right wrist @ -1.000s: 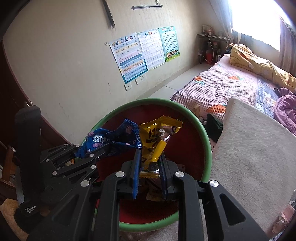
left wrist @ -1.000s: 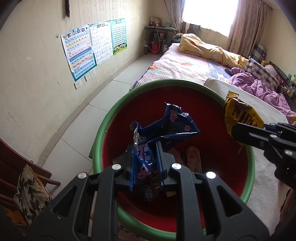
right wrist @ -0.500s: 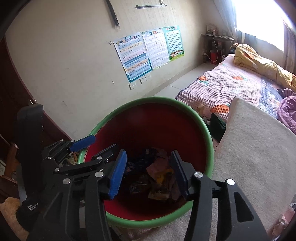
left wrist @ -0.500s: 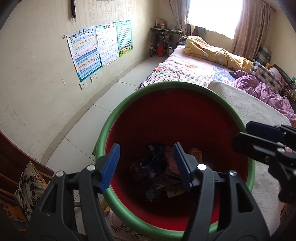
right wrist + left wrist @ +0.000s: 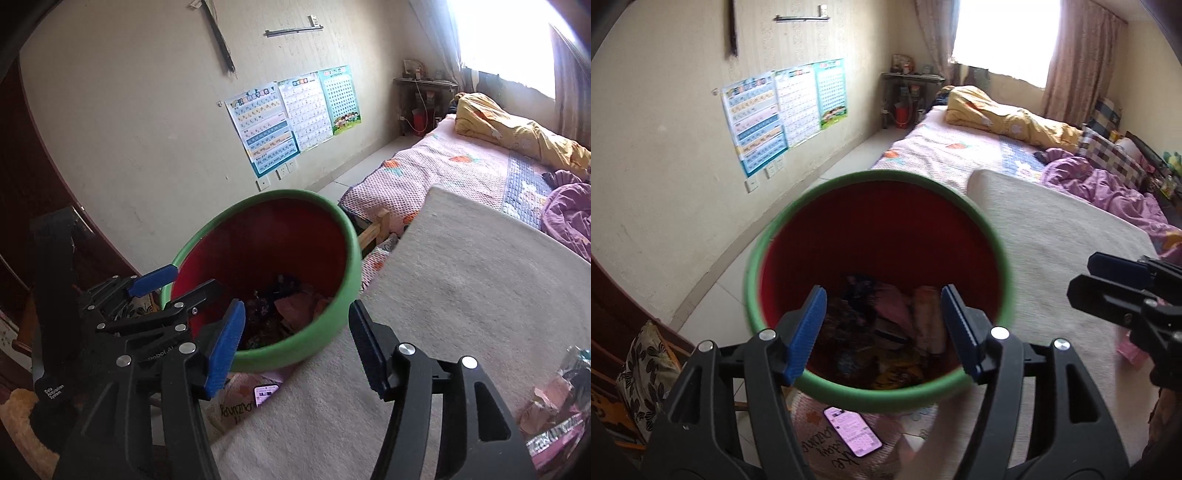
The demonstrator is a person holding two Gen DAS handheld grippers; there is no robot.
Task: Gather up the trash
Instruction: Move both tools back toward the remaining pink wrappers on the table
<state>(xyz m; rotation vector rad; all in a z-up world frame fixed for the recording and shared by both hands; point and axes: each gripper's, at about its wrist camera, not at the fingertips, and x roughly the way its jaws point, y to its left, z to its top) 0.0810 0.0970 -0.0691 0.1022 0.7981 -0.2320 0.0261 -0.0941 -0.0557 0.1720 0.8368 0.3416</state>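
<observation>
Wrappers (image 5: pixel 886 325) lie heaped in the bottom of the bin (image 5: pixel 783 229), a round tub with a green rim and a red inside that stands just beside the left edge of the grey-covered tabletop (image 5: pixel 461 295). Among them show a dark blue packet, a pink one and a yellow one, all crumpled together.

Left gripper (image 5: pixel 882 328) hangs over the near rim of the bin, tilted downward, its blue pads apart and nothing between them; its jaws have just been opening. Right gripper (image 5: pixel 295 343) sits over the tabletop's left edge, next to the bin's rim, and its jaws too have just been opening; they stand spread with nothing caught in them. In the right wrist view the left gripper (image 5: pixel 173 284) shows from the side, reaching across the bin's near-left rim.

More trash (image 5: pixel 554 406) rests near the tabletop's right edge: some crinkled wrappers, pinkish and dark, partly cut off by the picture border.

Below the bin, on a patterned mat (image 5: pixel 827 443) on the floor, lies a phone (image 5: pixel 853 432) with its screen lit. Beyond the tabletop stretches a bed (image 5: pixel 443 166) with a yellow quilt and purple bedding, and charts (image 5: pixel 775 114) hang on the wall.
</observation>
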